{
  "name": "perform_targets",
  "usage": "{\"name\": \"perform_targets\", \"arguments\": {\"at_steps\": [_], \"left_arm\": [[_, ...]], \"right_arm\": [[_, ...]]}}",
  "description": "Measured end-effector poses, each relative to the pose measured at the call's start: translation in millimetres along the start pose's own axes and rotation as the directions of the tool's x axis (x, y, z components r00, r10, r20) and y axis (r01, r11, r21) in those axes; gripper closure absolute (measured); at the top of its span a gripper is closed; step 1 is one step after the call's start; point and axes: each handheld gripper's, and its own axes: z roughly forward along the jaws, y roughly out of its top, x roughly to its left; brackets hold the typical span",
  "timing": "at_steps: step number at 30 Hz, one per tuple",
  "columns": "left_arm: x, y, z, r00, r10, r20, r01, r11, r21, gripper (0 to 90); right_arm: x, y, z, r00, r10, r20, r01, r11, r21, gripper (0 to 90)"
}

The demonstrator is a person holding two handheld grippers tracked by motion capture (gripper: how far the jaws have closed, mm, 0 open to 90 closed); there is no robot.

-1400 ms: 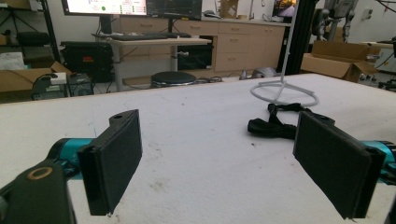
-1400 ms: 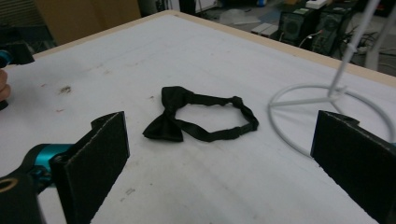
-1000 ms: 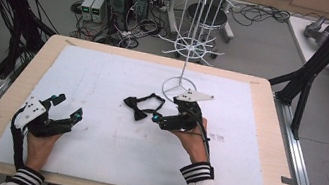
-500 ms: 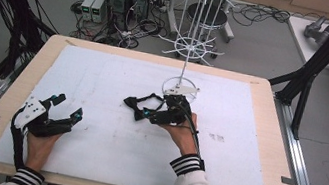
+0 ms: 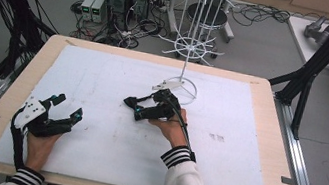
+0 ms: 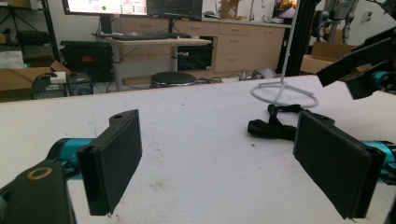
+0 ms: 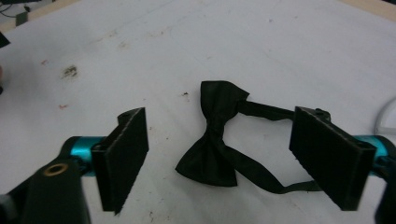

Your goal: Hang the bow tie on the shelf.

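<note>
- Right gripper view: black bow tie (image 7: 215, 135) lay flat on the white mat (image 7: 280, 51), between the spread jaws of the right gripper (image 7: 233, 158) but not touched — strap looping back twd the right-hand jaw. High view gave the tie as just a dark shape (image 5: 133, 101) at that gripper's tip (image 5: 141, 111).
- High view placed it mid-mat, just in front of the white wire rack's ring base (image 5: 179, 86); wooden table (image 5: 266, 140) under the mat.
- Left gripper view: left gripper (image 6: 233, 158) jaws wide apart, nothing btwn them; tie (image 6: 273, 127) and ring base (image 6: 285, 94) farther off.
- High view: left gripper (image 5: 66, 109) near the mat's front-left corner, well apart from the tie.
- Vs 1 s ago — right gripper had moved left from beside the ring base, over to the tie; left gripper stayed put.
</note>
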Motion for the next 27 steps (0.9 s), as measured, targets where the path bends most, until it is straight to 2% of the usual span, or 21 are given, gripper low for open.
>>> {"name": "perform_targets", "arguments": {"at_steps": [5,15,19,21,22,23,24,27], "left_arm": [[0.0,0.0,0.1,1.0,-0.002,0.0,0.002,1.0,-0.001,15.9],[-0.1,0.0,0.0,1.0,0.0,0.0,0.0,1.0,0.0,15.9],[0.0,0.0,0.0,1.0,0.001,0.0,-0.001,1.0,0.0,15.9],[-0.1,0.0,0.1,1.0,0.0,0.0,0.0,1.0,-0.001,15.9],[0.1,0.0,0.0,1.0,0.0,0.0,0.0,1.0,0.0,15.9],[0.1,0.0,0.0,1.0,0.0,0.0,0.0,1.0,0.0,15.9],[-0.1,0.0,0.1,1.0,-0.001,0.0,0.001,1.0,-0.001,15.9],[-0.2,0.0,0.1,1.0,-0.001,-0.001,0.001,1.0,0.0,15.9]], "right_arm": [[-2.6,-0.6,8.1,0.9999,0.007,-0.01,-0.007,0.999,0.043,20.3],[-1.3,5.2,24.4,0.9996,-0.015,-0.022,0.017,0.992,0.122,32.9],[-1.0,3.3,31.7,0.9996,-0.028,-0.006,0.028,0.985,0.169,36.6],[1.1,2.8,33.5,0.9999,-0.01,0.001,0.01,0.981,0.193,38.3],[0.4,2.6,35.3,0.9998,-0.022,-0.004,0.022,0.982,0.186,39.7],[1.6,2.4,36.2,1.0,-0.008,0.003,0.007,0.98,0.197,41.3],[0.2,2.2,38.5,0.9996,-0.03,-0.005,0.03,0.982,0.189,42.9],[0.5,2.4,41.8,0.9992,-0.041,-0.001,0.04,0.98,0.196,45.9]]}}
